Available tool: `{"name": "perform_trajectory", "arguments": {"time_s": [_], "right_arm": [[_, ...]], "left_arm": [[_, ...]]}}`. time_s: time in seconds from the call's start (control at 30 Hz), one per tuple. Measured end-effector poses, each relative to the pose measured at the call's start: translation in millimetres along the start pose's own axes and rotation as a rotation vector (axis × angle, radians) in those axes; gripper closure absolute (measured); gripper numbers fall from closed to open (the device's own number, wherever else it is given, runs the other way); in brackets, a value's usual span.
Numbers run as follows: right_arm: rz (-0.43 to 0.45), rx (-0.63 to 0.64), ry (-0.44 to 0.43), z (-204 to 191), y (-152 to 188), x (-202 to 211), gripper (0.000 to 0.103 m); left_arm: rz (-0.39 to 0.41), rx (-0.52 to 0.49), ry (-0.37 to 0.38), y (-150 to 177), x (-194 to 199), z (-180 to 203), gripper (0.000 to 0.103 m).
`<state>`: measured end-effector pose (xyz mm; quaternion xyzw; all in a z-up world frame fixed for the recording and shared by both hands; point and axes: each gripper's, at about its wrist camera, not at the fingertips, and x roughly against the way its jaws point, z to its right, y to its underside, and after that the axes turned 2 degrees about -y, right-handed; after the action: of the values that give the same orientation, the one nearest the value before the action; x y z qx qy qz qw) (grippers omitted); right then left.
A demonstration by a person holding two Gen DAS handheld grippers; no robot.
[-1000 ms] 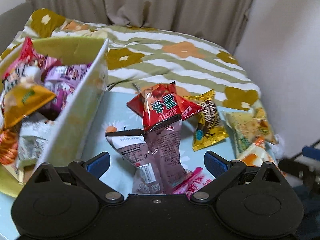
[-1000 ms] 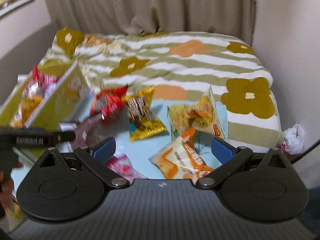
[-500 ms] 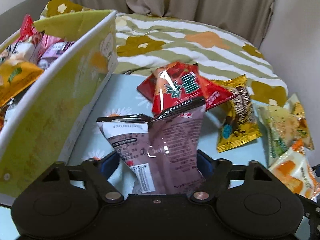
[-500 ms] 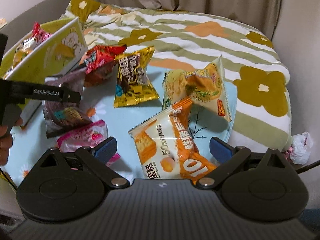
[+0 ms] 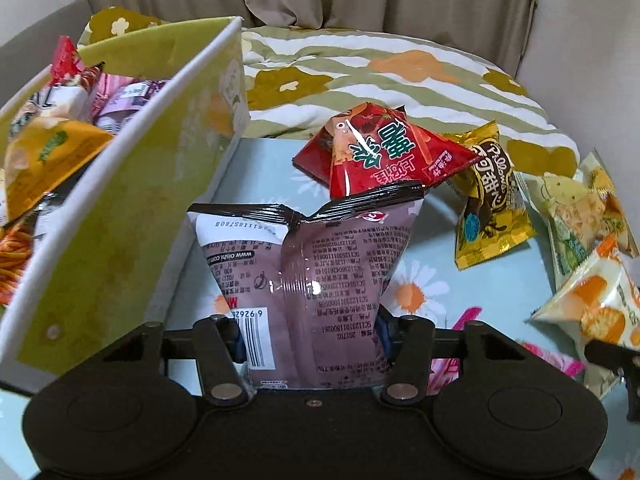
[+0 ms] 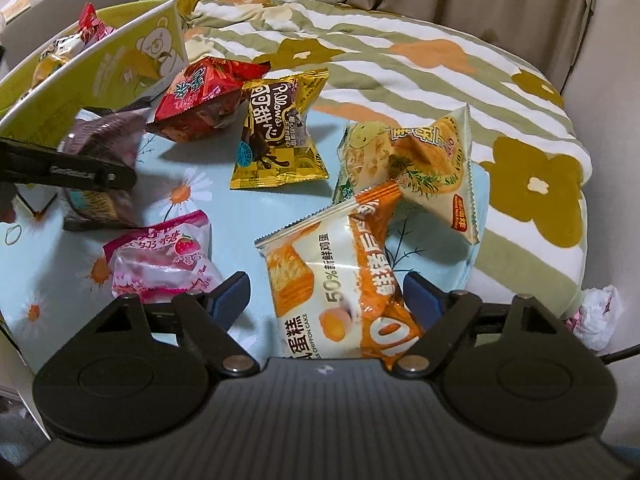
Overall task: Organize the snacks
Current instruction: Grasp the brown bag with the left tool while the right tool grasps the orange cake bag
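My left gripper (image 5: 312, 336) is closing, and its blue pads press both sides of a purple-brown snack bag (image 5: 312, 256) that stands on the pale blue daisy tablecloth (image 5: 412, 292). The bag also shows in the right wrist view (image 6: 104, 136), under a black finger. Left of it stands a yellow-green box (image 5: 120, 216) with several snack packs inside. My right gripper (image 6: 326, 298) straddles an orange-and-white chiffon cake bag (image 6: 332, 264). Its jaws are closing, but the left pad is clear of the bag.
A red bag (image 6: 200, 96), a yellow pillow-snack bag (image 6: 276, 128), a pale green cracker bag (image 6: 408, 152) and a pink strawberry pack (image 6: 160, 260) lie loose on the cloth. A flowered striped blanket (image 6: 400, 60) lies behind, with curtains and a wall beyond it.
The left gripper sank and its jaws closed in from wide open onto the purple-brown bag. The right gripper dropped over the cake bag and its jaws narrowed slightly.
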<state>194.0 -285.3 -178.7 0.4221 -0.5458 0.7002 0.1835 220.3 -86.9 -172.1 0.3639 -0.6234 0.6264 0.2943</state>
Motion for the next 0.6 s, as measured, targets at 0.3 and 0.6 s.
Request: {"name": "perform_trajectory", "arguments": {"time_s": [0.3,0.6], "right_arm": [[-0.018,0.063,0.022,-5,1,-18,0.009],[0.009,0.083,0.034,-10,8,-17,0.024]], "left_arm": [[-0.002,-0.029,-0.013,14,11,-3,0.044],[-0.001,-0.044,-0.012,22,16,-4,0.044]]}}
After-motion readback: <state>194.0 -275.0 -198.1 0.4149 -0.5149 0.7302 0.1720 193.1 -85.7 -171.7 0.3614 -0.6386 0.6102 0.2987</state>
